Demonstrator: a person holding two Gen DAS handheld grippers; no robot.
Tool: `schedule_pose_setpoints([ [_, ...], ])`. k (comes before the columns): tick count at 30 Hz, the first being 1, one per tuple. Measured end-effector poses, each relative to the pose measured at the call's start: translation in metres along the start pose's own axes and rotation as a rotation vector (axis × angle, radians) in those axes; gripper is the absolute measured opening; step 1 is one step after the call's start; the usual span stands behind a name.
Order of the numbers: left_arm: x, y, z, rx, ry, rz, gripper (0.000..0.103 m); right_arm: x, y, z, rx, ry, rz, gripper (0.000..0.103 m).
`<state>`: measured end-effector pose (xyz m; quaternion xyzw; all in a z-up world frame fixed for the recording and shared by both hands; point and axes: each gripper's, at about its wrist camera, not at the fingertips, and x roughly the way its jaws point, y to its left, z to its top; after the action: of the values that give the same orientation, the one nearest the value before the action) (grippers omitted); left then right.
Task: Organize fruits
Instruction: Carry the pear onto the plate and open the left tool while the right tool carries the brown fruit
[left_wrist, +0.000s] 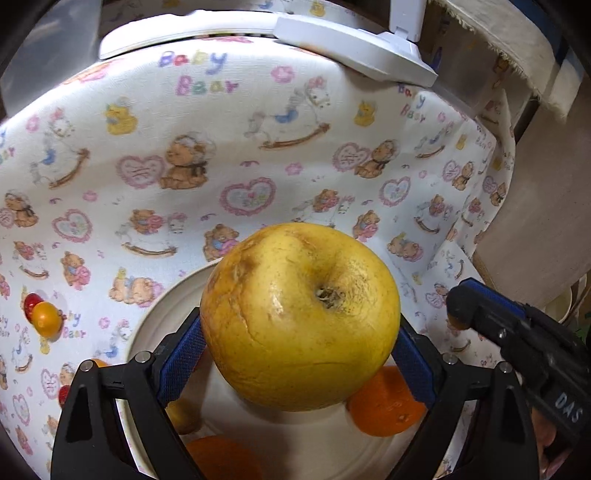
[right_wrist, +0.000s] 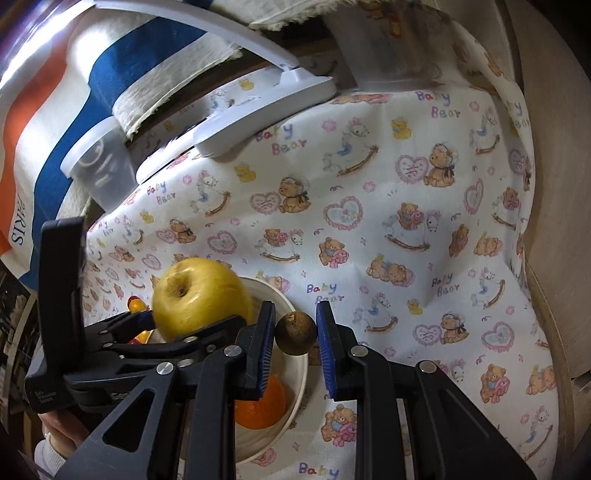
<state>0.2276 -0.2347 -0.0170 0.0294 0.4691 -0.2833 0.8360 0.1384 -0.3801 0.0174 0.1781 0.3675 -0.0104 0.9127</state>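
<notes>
A large yellow fruit (left_wrist: 299, 317) with a brown stem pit is clamped between the blue pads of my left gripper (left_wrist: 300, 322), just above a white bowl (left_wrist: 159, 306). In the bowl lie an orange (left_wrist: 384, 410), a second orange (left_wrist: 221, 458) and a small yellowish fruit (left_wrist: 183, 417). My right gripper (right_wrist: 295, 314) is shut on a small round brown fruit (right_wrist: 295, 334) right over the bowl's rim (right_wrist: 284, 295). Its black tip (left_wrist: 458, 306) shows at the right of the left wrist view. The right wrist view shows the yellow fruit (right_wrist: 199, 295) at the left.
A bear-print cloth (right_wrist: 388, 184) covers the table. Two small tomatoes, red and orange (left_wrist: 42, 314), lie on it left of the bowl. White plastic lids (left_wrist: 354, 48) and a clear tub (right_wrist: 99, 173) stand at the back, beside a striped towel (right_wrist: 55, 122). A wooden edge (right_wrist: 554, 184) bounds the right side.
</notes>
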Motion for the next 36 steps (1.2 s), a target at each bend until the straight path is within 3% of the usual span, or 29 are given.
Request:
schedule_pose_setpoints([
  [5,0.012,-0.004,-0.002,-0.005,0.032,0.005,0.093,-0.005,-0.002,0.002,0.01,-0.013,0.007,0.024],
  [17,0.017,-0.005,-0.009,-0.014,-0.001,0.011,0.094,0.003,-0.007,0.0,0.025,0.013,-0.001,0.024],
  [24,-0.002,0.002,-0.01,-0.031,-0.048,0.013,0.099,0.005,-0.008,0.0,0.046,0.04,0.037,0.024],
  [30,-0.013,0.004,-0.013,-0.005,-0.028,0.029,0.1,0.005,-0.011,0.0,0.072,0.054,0.072,0.024],
  [36,-0.056,0.006,-0.017,0.025,-0.146,0.098,0.1,0.009,-0.007,-0.001,0.049,0.067,0.075,0.024],
])
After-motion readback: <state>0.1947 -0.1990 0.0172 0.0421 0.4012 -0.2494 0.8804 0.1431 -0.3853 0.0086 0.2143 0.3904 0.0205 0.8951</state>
